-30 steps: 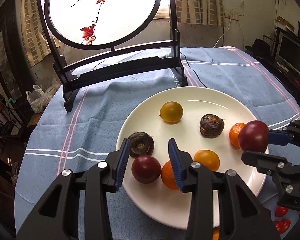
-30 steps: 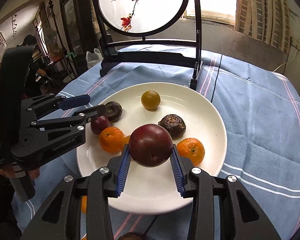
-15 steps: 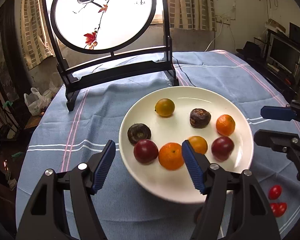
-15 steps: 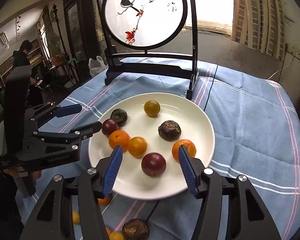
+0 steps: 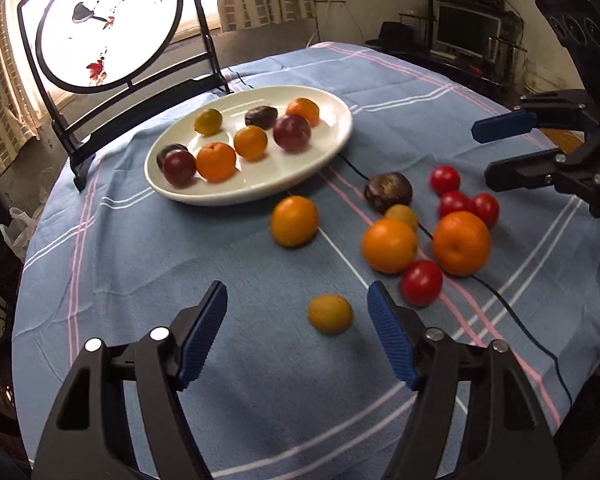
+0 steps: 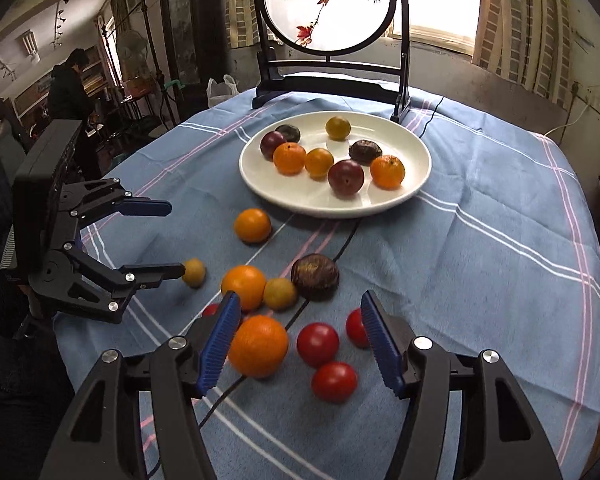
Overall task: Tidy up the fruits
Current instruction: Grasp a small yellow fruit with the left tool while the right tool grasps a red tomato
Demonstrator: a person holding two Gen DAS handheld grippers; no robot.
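A white plate (image 5: 332,136) (image 6: 416,152) holds several fruits: oranges, two dark red plums, yellow fruits, dark brown ones. Loose fruits lie on the blue cloth nearer me: oranges (image 5: 294,221) (image 6: 258,346), red tomatoes (image 5: 421,282) (image 6: 317,344), a dark brown fruit (image 5: 388,193) (image 6: 315,277) and a small yellow fruit (image 5: 330,314) (image 6: 193,272). My left gripper (image 5: 296,332) is open and empty, with the small yellow fruit just ahead between its fingers. My right gripper (image 6: 300,338) is open and empty above an orange and the tomatoes.
A round painted screen on a black stand (image 5: 108,28) (image 6: 328,8) stands behind the plate. A black cable (image 5: 500,300) runs across the cloth among the loose fruits. The table edge curves close at the left and right. People stand in the room at the left (image 6: 70,84).
The right gripper let go of the dark red plum onto the plate. Both grippers opened and pulled back from the plate to the loose fruits at the near side.
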